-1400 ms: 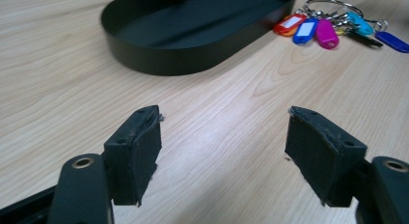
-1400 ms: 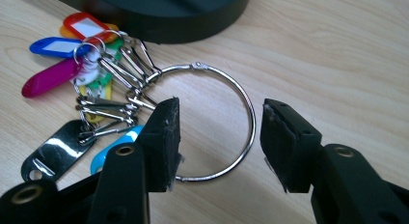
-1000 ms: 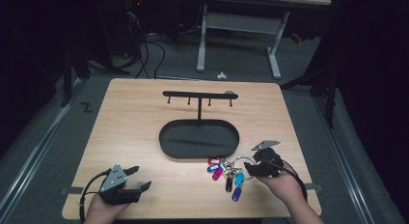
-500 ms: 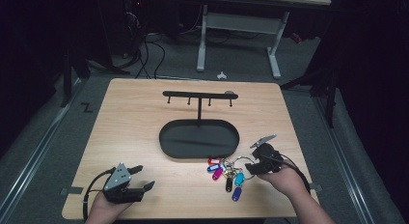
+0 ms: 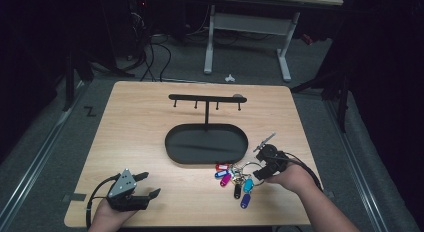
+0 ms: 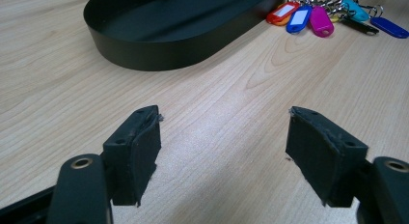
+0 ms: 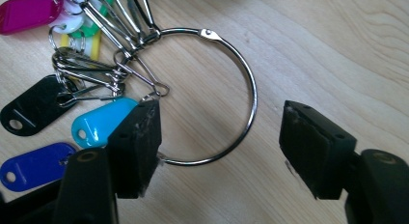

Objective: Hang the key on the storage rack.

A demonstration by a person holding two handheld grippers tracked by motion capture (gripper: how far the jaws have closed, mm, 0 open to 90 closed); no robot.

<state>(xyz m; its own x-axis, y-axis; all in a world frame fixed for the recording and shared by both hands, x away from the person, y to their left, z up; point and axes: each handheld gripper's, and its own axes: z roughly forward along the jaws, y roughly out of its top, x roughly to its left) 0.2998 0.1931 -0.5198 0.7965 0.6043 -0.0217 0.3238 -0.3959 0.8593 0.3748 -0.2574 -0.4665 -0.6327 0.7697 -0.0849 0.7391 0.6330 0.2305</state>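
Both jaws of the right gripper [image 7: 219, 147] stand wide, straddling the large silver metal key ring [image 7: 212, 96] with coloured plastic tags; close squarely on its wire. The left gripper [image 6: 224, 154] rests wide apart.

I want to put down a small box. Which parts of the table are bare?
Bare wood lies left of the black tray, up to the left gripper, and behind the hook rack. Crowded: the key tags near the right gripper.

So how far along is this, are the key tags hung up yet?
Nothing is hung yet: the hook stand is bare and the bunch of key tags lies flat on the table. The right gripper sits open around the metal ring, not gripping. The left gripper waits open. Grasping, lifting and hanging, if intended, remain.
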